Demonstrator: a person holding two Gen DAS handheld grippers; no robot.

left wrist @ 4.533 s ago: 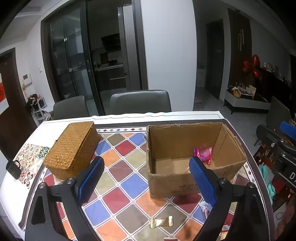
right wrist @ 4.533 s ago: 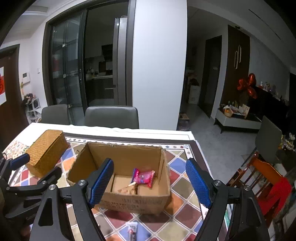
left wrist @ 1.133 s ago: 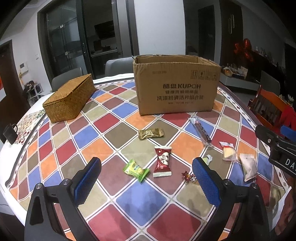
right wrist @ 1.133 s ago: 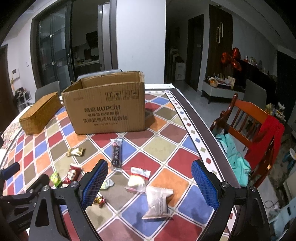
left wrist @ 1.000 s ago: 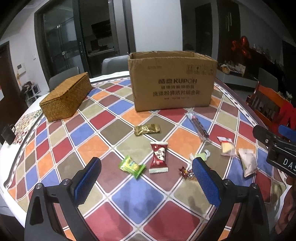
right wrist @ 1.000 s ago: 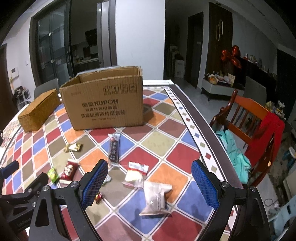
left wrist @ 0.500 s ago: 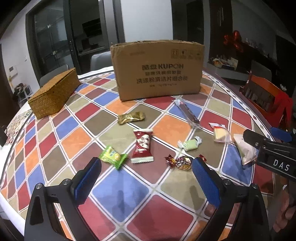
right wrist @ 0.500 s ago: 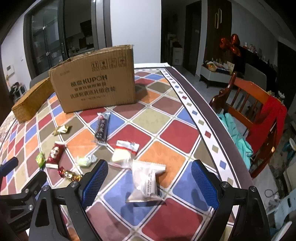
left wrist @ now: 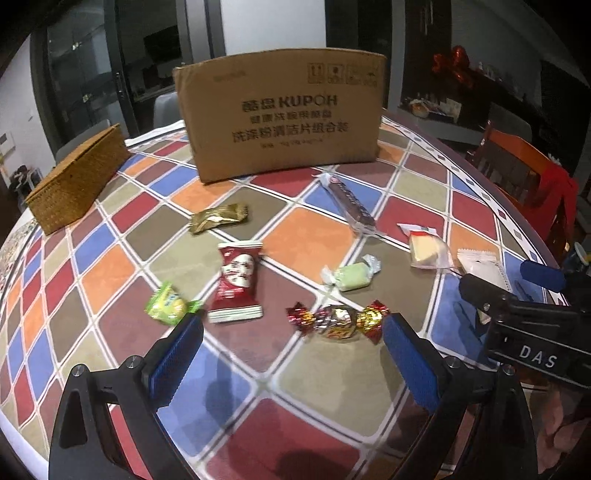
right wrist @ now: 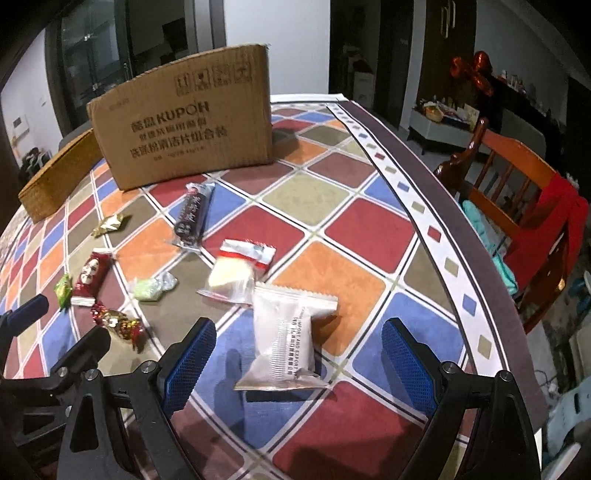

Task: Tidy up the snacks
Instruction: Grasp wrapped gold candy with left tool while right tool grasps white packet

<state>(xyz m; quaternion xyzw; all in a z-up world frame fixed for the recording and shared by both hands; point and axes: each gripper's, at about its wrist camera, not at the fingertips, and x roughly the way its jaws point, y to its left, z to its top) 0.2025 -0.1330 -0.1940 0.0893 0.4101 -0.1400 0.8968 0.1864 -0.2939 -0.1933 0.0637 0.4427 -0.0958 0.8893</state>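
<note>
Your cardboard box [left wrist: 280,110] stands at the far side of the checked tablecloth [left wrist: 303,243] and reads "KUPOH" above lines of Chinese print. Your left gripper [left wrist: 291,354] is spread wide and holds nothing; the foil-wrapped candy [left wrist: 338,322] lies just ahead of its pads. Your right gripper [right wrist: 299,360] is likewise wide and empty, with the white packet [right wrist: 286,339], printed "IMPORT AND EXPORT", lying loose between its fingers. "DAS" marks the right gripper's body.

Dim room, artificial light. White wall panel [right wrist: 275,33] at 12 o'clock; dark glass sliding doors [right wrist: 96,62] at 11. Orange wooden chair [right wrist: 517,195] at 3 — red cloth [right wrist: 554,229] draped over it. Dark cabinet [right wrist: 443,40] at 1.
</note>
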